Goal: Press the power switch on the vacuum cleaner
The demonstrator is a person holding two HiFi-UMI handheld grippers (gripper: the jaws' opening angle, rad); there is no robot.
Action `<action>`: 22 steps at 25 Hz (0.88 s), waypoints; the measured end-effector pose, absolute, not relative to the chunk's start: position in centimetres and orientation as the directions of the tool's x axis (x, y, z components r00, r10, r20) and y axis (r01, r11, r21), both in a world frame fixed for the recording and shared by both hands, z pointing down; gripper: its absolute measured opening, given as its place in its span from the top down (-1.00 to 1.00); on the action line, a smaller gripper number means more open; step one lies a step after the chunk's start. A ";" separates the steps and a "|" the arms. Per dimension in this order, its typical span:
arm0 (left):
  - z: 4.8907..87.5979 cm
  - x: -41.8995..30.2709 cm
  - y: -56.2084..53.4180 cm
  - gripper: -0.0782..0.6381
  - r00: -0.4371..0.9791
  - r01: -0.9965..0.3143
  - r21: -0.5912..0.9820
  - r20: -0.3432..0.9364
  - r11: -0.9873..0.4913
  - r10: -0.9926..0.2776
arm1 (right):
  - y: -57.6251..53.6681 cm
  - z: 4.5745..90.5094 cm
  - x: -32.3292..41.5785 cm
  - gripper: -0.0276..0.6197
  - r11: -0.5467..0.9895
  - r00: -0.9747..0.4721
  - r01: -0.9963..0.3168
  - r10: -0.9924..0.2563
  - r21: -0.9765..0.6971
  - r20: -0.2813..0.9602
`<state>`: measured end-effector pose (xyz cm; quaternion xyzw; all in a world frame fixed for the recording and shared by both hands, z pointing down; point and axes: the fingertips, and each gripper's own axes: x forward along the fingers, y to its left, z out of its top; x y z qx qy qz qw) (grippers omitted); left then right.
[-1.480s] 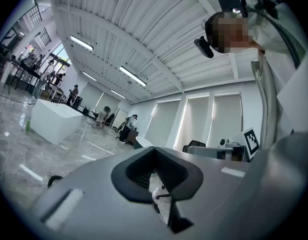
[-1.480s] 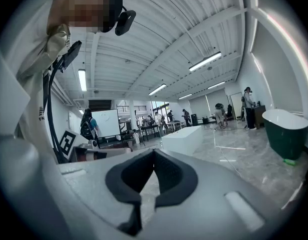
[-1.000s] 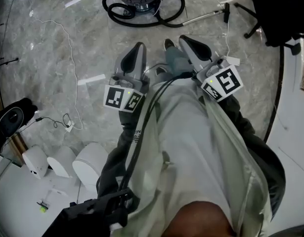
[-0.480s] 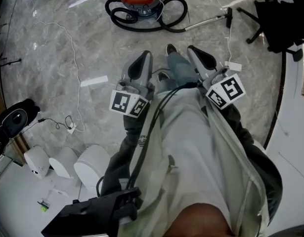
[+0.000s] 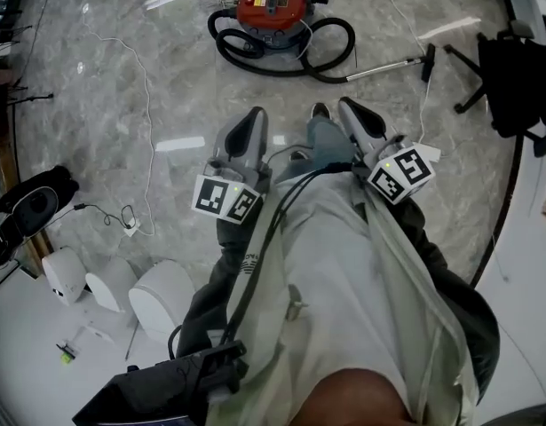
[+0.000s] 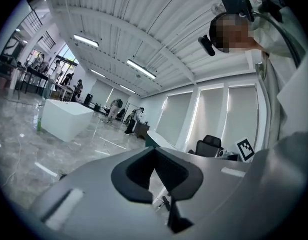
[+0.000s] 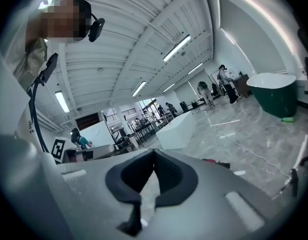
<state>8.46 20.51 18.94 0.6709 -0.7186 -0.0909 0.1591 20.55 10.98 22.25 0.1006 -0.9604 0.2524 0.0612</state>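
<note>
A person stands on a grey marble floor (image 5: 104,131), seen from above, holding a gripper in each hand at waist height. The left gripper (image 5: 253,115) and the right gripper (image 5: 347,106) both point forward and slightly down, side by side, with the person's shoe (image 5: 320,111) showing between them. Each carries a cube with square markers: the left marker cube (image 5: 225,200) and the right marker cube (image 5: 401,172).

In the left gripper view, the left gripper (image 6: 154,151) has its jaws pressed together at the tips, with nothing between them. In the right gripper view, the right gripper (image 7: 154,155) is likewise pressed together and empty.

The red vacuum cleaner (image 5: 273,5) sits on the floor well ahead of both grippers, slightly closer to the left one's line. Its black hose (image 5: 330,56) loops around it, and a metal wand (image 5: 388,65) lies off to the right. Its power switch is too small to pick out.

A thin white cable (image 5: 148,105) trails across the floor at the left, and a black office chair (image 5: 517,69) stands at the right.
</note>
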 end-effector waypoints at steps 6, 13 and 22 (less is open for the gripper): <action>16.2 4.9 18.8 0.77 -0.181 -0.936 0.290 0.091 0.200 -0.979 | 5.5 20.3 16.1 0.91 0.886 -0.989 -0.124 -0.074 -0.446 0.128; 16.9 3.2 17.3 0.77 -0.209 -0.912 0.340 0.100 0.230 -0.973 | 2.1 21.3 15.0 0.91 0.891 -0.981 -0.167 -0.108 -0.423 0.161; 19.5 -3.1 12.4 0.77 -0.113 -0.906 0.397 0.108 0.147 -0.988 | -1.1 23.8 11.5 0.91 0.857 -0.953 -0.276 -0.184 -0.436 0.242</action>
